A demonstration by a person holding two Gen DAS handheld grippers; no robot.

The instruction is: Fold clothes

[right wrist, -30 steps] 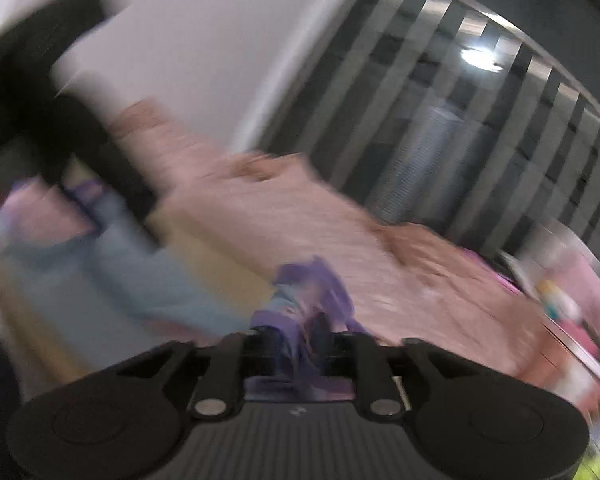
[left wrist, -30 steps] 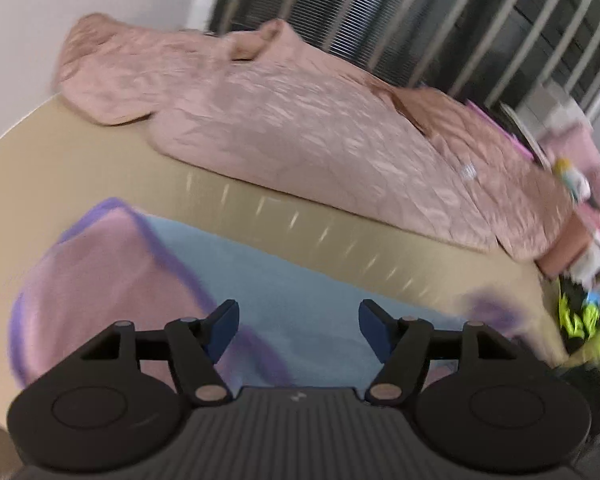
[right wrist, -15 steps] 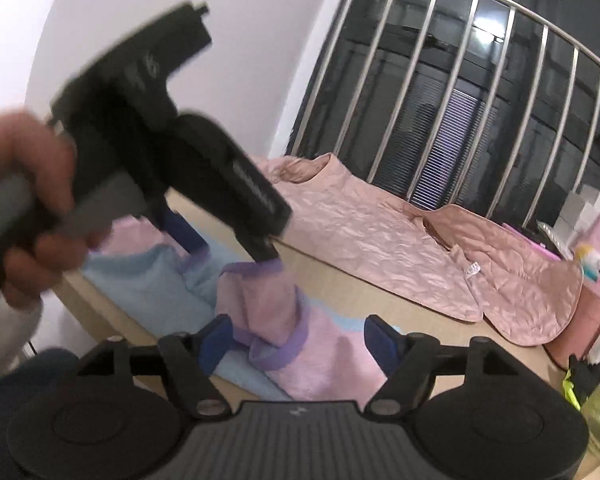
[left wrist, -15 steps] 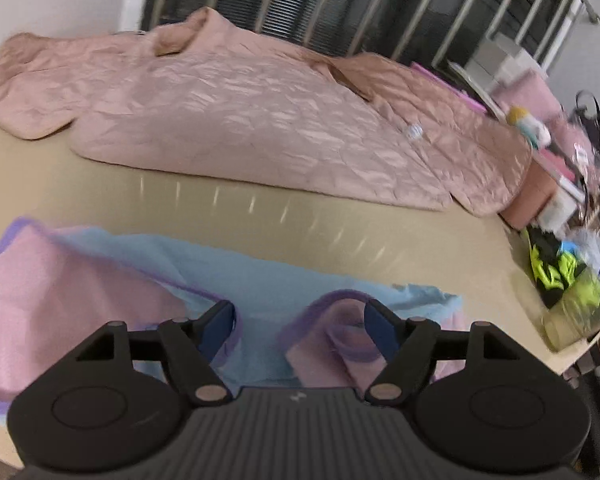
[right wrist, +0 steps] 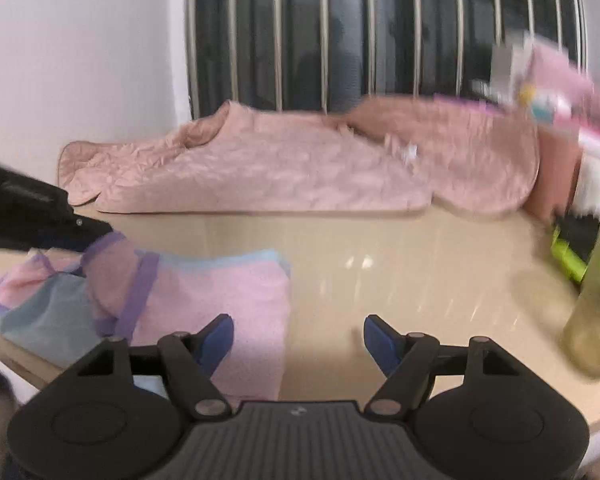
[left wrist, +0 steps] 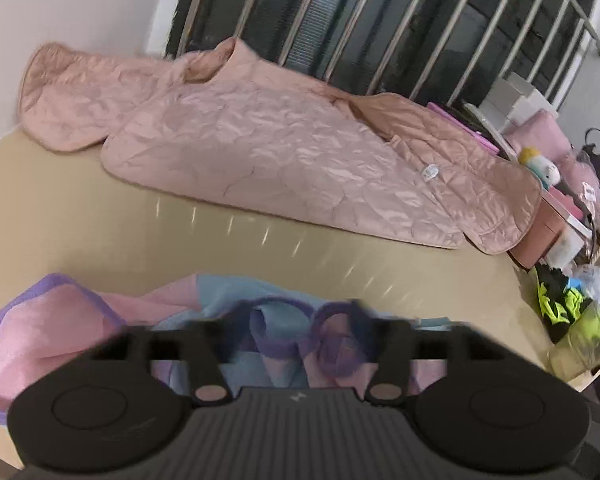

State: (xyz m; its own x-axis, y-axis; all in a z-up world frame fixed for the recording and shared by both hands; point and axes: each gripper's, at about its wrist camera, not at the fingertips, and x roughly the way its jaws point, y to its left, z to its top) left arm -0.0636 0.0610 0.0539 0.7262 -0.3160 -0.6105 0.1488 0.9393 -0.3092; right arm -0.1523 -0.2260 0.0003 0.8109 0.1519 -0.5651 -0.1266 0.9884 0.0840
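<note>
On table (right wrist: 400, 248) | folded garment (right wrist: 204, 300) | right hand-held gripper (right wrist: 299, 338) spread apart

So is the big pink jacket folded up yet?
No, the pink quilted jacket lies spread out flat along the far side of the table, with its sleeve stretched out sideways.

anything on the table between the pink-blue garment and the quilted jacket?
Nothing: bare tabletop separates the garment from the quilted jacket, in both wrist views.

Pink-and-blue garment (right wrist: 204, 300) (purple trim), partly folded, near table edge
</note>
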